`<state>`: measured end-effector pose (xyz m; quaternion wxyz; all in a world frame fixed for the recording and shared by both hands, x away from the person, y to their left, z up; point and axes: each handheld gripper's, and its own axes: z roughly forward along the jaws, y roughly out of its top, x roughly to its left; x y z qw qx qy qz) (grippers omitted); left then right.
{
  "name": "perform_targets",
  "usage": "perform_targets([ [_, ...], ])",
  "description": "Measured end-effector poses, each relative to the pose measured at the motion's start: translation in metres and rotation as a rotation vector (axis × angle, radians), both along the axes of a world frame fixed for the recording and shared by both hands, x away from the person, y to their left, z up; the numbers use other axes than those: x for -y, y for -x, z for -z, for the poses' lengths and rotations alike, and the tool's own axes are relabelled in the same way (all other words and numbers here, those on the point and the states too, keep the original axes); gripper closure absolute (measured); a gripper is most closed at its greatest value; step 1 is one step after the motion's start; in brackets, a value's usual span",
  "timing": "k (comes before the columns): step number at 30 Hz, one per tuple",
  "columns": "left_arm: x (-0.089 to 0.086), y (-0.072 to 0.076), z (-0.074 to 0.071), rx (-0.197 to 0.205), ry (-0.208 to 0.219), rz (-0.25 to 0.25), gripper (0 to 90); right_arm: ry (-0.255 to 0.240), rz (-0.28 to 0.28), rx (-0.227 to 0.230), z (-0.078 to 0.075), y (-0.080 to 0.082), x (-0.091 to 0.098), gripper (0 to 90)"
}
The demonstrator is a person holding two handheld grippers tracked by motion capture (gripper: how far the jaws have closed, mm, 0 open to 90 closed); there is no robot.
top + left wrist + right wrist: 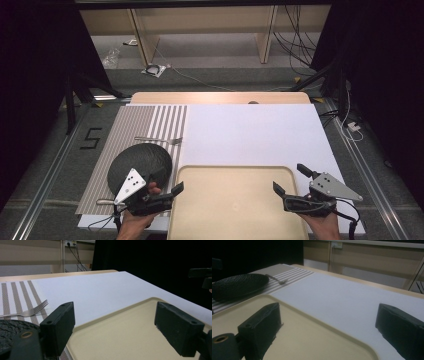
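Overhead, both claws wide and empty over cream tray (235, 200), left gripper view adds fork (27, 312) tines

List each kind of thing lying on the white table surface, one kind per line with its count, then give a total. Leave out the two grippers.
Striped placemat: 1
Dark round plate: 1
Fork: 1
Beige tray: 1
Utensil handle at the mat's near edge, kind unclear: 1
Total: 5

- Tray (235, 200) bare inside, low rim only.
- White table (250, 135) beyond it open.
- Left side crowded: dark plate (142, 160), fork (159, 139) on striped mat (130, 127).
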<state>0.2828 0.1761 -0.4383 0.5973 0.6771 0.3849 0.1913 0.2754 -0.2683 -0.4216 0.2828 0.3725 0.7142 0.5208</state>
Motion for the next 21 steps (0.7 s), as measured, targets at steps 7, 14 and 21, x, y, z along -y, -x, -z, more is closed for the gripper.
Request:
perform_targets([
  [7, -0.0003, -0.0001, 0.0000, -0.001, 0.001, 0.000, 16.7, -0.004, 0.003, 0.008, -0.0001, 0.0000, -0.0004, 7.3],
  [14, -0.0008, -0.0003, -0.0001, -0.006, 0.008, -0.002, 16.7, -0.002, 0.002, 0.010, -0.0003, 0.0003, -0.0006, 7.2],
  [21, -0.0006, 0.0002, 0.0001, -0.011, -0.004, 0.003, 17.3, 0.002, -0.001, 0.011, 0.0000, 0.0002, -0.0014, 7.3],
])
